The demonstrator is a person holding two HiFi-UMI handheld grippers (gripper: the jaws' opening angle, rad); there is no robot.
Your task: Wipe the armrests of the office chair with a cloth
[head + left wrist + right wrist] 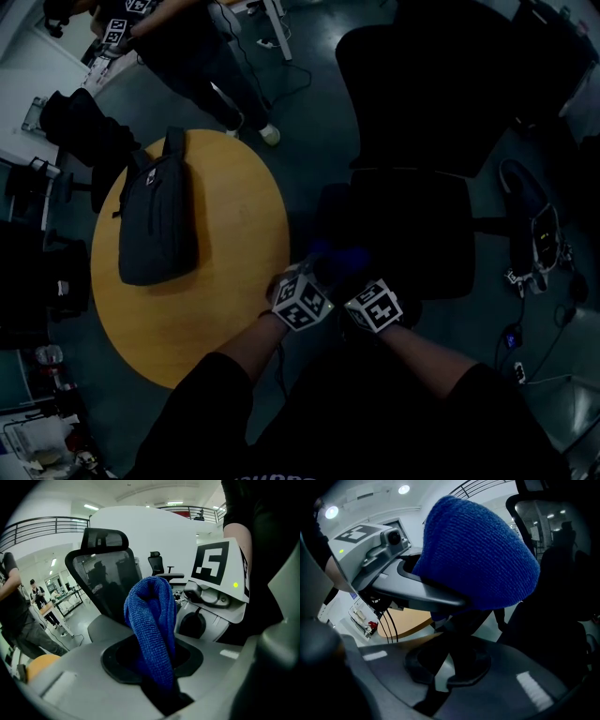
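A blue knitted cloth stands up out of my left gripper, which is shut on its lower end. In the right gripper view the cloth bulges overhead. A dark strip of it runs down into my right gripper, whose jaws stand nearly together on it. In the head view both grippers meet at the front left corner of the black office chair: left gripper, right gripper, cloth between them. The chair's mesh back rises behind. Its armrests are lost in the dark.
A round wooden table with a black bag on it stands close on the left. A person stands beyond the table. Cables and a power strip lie on the floor right of the chair.
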